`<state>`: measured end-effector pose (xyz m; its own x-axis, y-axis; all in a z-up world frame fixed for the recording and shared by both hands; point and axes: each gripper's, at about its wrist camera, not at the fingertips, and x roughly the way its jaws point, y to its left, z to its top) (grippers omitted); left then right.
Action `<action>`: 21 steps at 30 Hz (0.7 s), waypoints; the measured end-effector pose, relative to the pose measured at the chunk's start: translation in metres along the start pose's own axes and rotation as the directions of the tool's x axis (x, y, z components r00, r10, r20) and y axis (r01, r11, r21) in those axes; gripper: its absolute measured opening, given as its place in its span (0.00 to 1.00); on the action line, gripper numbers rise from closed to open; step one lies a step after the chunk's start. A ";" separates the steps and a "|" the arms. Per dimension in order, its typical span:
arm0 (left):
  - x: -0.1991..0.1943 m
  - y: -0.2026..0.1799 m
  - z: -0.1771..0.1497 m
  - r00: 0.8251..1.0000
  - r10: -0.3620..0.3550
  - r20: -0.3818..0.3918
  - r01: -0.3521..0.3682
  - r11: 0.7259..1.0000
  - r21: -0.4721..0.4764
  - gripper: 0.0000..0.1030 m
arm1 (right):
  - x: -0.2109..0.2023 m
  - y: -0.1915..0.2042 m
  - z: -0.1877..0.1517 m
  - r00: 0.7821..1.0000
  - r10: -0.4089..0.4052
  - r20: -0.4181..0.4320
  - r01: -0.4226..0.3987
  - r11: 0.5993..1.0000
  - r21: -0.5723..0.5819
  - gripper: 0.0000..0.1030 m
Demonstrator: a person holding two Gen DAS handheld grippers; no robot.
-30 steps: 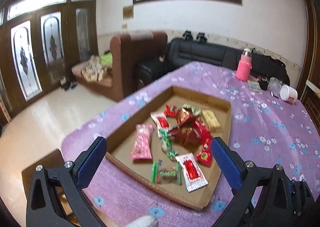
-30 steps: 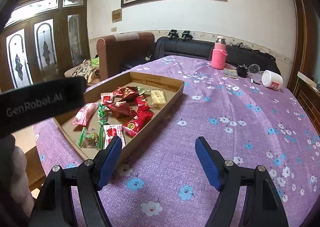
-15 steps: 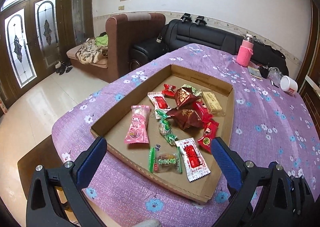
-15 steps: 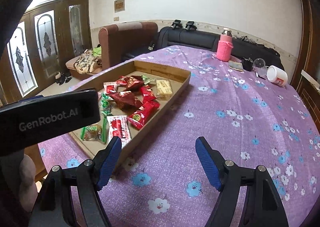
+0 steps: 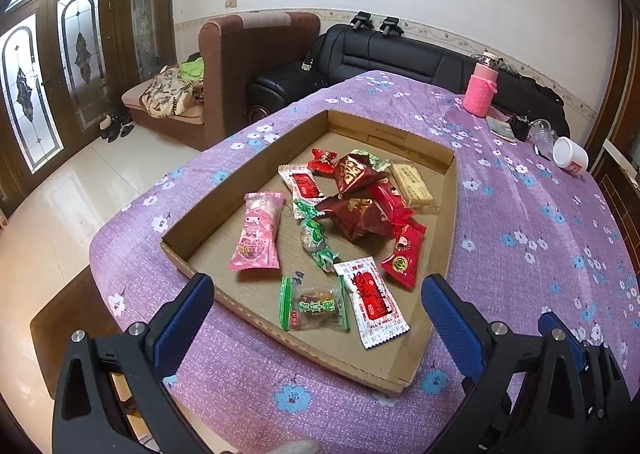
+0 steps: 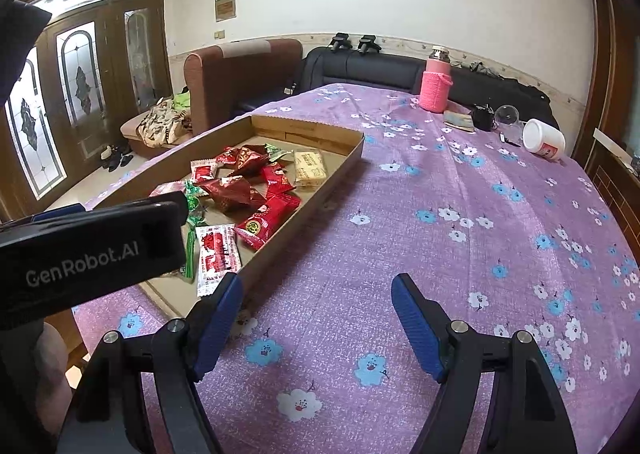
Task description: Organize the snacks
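Gaping empty, both grippers [image 5: 316, 302] [image 6: 316, 308] face one tray [image 5: 450, 238] holding eleven snacks [image 5: 360, 209].

A purple cloth with blue and white flowers [image 6: 460, 238] covers the table. Near its far edge stands a bottle in a pink knitted sleeve [image 6: 435, 83], with a white plastic jar lying on its side [image 6: 543, 139] well to its right. Behind are a black leather sofa [image 5: 400, 57] and a brown armchair [image 5: 256, 65]

Left wrist view: looks down past its spread jaws onto the cardboard tray [image 5: 450, 209], close. Right wrist view: lower, faces across the tablecloth [image 6: 420, 238]; tray [image 6: 320, 189] left of its jaws. 2 views share tray, sofas.
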<state>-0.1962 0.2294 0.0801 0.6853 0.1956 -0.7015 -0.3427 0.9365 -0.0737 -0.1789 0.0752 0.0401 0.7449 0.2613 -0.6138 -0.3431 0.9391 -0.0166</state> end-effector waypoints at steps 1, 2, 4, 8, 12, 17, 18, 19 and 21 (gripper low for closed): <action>0.000 0.000 0.000 1.000 -0.001 -0.002 0.001 1.000 0.001 1.00 | 0.000 0.000 0.000 1.000 0.000 0.000 0.000 1.000 0.000 0.79; 0.001 0.000 -0.001 1.000 -0.002 -0.002 0.002 1.000 0.001 1.00 | 0.000 0.001 0.000 1.000 0.001 0.001 -0.001 1.000 0.000 0.79; 0.000 -0.001 -0.001 1.000 -0.003 -0.002 0.003 1.000 0.001 1.00 | -0.001 0.001 0.000 1.000 0.003 0.000 -0.003 1.000 0.002 0.79; 0.001 -0.001 -0.002 1.000 -0.004 -0.005 0.004 1.000 0.000 1.00 | 0.000 0.002 -0.001 1.000 0.006 -0.002 -0.006 1.000 0.002 0.79; 0.003 -0.001 -0.003 1.000 -0.009 -0.011 0.009 1.000 0.001 1.00 | 0.000 0.004 -0.002 1.000 0.008 -0.006 -0.008 1.000 -0.002 0.79; 0.004 0.000 -0.004 1.000 -0.012 -0.016 0.012 1.000 -0.003 1.00 | 0.001 0.006 -0.003 1.000 0.011 -0.009 -0.011 1.000 -0.006 0.79; 0.004 0.000 -0.004 1.000 -0.014 -0.017 0.014 1.000 -0.003 1.00 | 0.001 0.007 -0.004 1.000 0.012 -0.009 -0.012 1.000 -0.007 0.79; 0.004 0.001 -0.004 1.000 -0.016 -0.018 0.016 1.000 -0.005 1.00 | 0.001 0.007 -0.004 1.000 0.012 -0.010 -0.012 1.000 -0.008 0.79; 0.004 0.002 -0.004 1.000 -0.018 -0.019 0.018 1.000 -0.007 1.00 | 0.001 0.008 -0.004 1.000 0.015 -0.012 -0.015 1.000 -0.009 0.79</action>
<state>-0.1966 0.2308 0.0744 0.6788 0.1729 -0.7136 -0.3351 0.9377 -0.0915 -0.1832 0.0825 0.0358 0.7329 0.2723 -0.6235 -0.3593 0.9331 -0.0149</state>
